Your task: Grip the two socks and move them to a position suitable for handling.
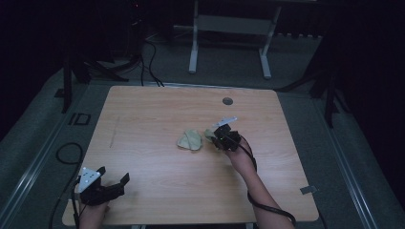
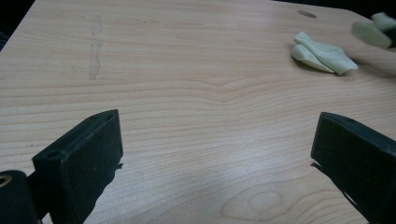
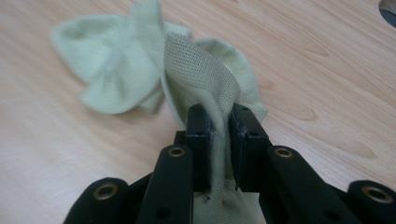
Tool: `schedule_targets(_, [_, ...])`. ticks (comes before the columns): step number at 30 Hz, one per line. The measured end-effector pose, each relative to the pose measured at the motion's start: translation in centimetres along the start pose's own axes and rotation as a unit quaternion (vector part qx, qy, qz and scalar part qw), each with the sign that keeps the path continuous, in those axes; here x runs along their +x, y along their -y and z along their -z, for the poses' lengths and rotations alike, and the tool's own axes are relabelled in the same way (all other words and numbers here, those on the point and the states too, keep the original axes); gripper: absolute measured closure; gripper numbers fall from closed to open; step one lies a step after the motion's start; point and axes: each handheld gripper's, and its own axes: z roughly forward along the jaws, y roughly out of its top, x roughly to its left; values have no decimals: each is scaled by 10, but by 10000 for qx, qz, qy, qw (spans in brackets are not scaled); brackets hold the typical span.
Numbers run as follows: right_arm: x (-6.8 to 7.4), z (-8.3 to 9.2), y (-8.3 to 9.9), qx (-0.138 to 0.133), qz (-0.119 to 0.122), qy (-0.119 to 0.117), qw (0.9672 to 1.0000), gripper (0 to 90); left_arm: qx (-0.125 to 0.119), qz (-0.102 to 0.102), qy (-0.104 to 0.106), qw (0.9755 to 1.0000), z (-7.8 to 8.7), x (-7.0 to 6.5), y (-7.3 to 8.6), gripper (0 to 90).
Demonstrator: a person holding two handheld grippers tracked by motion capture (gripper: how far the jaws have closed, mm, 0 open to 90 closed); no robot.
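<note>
Right tongs (image 3: 219, 126) clenched on pale green sock (image 3: 205, 74) at mid-surface (image 1: 157, 181) — second sock (image 1: 190, 140) just left of it; left tongs (image 1: 112, 179) released, well apart at near-left corner

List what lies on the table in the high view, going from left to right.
Left gripper with open jaws → pale green sock lying on the table → second pale green sock, pinched in the right gripper.

Pale green cloth (image 3: 205, 74), one end claw-pinched
</note>
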Motion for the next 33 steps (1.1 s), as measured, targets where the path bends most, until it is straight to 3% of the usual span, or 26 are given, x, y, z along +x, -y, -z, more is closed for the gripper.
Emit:
schedule_targets(6, [13, 27, 5, -195, 99, 24, 9998, 787, 51, -17, 3, 10000, -1, -1, 1, 22])
schedule_targets(12, [33, 52, 20, -355, 247, -231, 9988, 787, 54, -38, 14, 10000, -1, -2, 0, 22])
schedule_targets(22, [63, 89, 43, -429, 390, -461, 9973, 785, 103, -55, 35, 9999, -2, -4, 1, 22])
schedule_targets(28, [76, 102, 55, -463, 523, -468, 9965, 785, 131, -74, 55, 9999, -3, -6, 1, 22])
schedule_targets(33, [87, 105, 65, -436, 620, -615, 9952, 784, 162, -98, 59, 9998, -4, -7, 1, 22])
